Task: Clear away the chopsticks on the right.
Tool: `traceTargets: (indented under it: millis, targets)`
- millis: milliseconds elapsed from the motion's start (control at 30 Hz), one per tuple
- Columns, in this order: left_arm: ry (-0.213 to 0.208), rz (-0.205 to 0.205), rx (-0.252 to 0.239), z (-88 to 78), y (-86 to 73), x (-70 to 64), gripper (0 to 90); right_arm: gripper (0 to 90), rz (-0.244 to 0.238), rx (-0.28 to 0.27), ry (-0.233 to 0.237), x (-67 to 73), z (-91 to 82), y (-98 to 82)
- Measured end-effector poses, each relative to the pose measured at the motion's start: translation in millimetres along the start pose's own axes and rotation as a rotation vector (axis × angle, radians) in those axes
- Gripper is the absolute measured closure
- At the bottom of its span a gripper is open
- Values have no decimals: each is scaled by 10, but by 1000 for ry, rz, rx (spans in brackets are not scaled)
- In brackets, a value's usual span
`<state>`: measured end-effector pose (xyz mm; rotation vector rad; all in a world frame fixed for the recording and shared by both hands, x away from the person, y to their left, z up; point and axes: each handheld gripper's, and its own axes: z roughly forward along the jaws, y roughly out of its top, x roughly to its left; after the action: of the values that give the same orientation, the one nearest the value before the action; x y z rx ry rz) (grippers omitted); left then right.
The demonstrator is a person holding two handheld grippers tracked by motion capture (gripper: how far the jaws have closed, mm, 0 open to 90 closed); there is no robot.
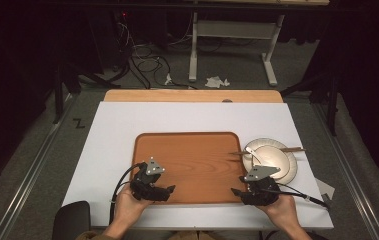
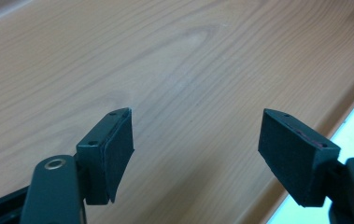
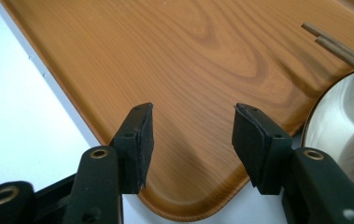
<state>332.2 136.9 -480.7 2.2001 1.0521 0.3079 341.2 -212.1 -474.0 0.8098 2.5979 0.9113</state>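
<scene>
A brown wooden tray [image 1: 192, 155] lies in the middle of the white table top. My left gripper [image 1: 163, 192] is held over the tray's near left corner, and its view shows it open [image 2: 195, 151] above bare tray wood [image 2: 174, 70]. My right gripper [image 1: 241, 194] hovers by the near right corner, open [image 3: 191, 140] with nothing between its fingers, above the tray's rounded corner [image 3: 179, 205]. To the right of the tray sits a white plate stack [image 1: 282, 167] with a spoon and a pair of chopsticks [image 1: 291, 149] laid across it; the chopsticks [image 3: 338, 49] reach over the tray's edge.
The white board [image 1: 127, 120] covers a wooden table whose far edge [image 1: 192, 95] shows. White table surface surrounds the tray on all sides. Beyond the table are a desk frame [image 1: 232, 45], cables and crumpled paper on the floor.
</scene>
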Motion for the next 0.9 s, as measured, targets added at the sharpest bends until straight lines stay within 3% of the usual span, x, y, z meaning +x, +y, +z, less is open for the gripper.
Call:
traceTargets:
  millis: [200,567,900]
  targets:
    - [0,9,1,-11,-6,-10,268,454,-10,-6,25,13,4,1]
    - [5,9,6,0,-5,-11,268,443,-24,-5,28,-11,-31,9]
    - [3,9,8,1,-4,-7,268,438,4,-25,40,-49,-122,25]
